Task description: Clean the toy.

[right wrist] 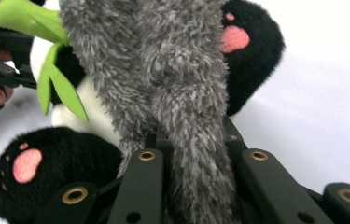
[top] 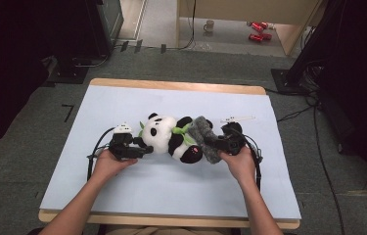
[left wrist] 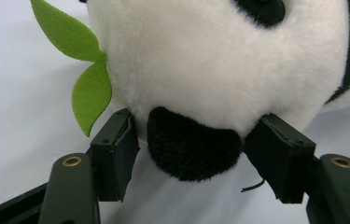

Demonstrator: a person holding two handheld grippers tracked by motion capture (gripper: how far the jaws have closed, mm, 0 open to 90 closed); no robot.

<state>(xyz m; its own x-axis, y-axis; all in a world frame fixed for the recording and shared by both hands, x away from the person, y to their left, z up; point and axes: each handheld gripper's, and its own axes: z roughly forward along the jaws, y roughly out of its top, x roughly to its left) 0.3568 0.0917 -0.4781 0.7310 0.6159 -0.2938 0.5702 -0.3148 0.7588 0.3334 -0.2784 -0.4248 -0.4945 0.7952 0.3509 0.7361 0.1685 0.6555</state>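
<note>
A black and white panda plush (top: 164, 132) lies on its back across the pale blue table top (top: 122, 191), head to the left. My left gripper (top: 144, 147) is at the head. In the left gripper view its pads (left wrist: 116, 154) press the white head (left wrist: 200, 60) on both sides of a black ear (left wrist: 191, 144), beside a green felt leaf (left wrist: 88, 93). My right gripper (top: 209, 142) is shut on a grey fuzzy cloth (top: 203, 129). That cloth (right wrist: 163, 60) rises from between its jaws and drapes between the panda's pink-soled feet (right wrist: 252, 46).
A small white object (top: 237, 118) lies on the table behind my right gripper. Bare table top stretches in front of the plush. On the floor beyond the table are a mug (top: 209, 25), red cans (top: 258, 30) and cables (top: 318, 127).
</note>
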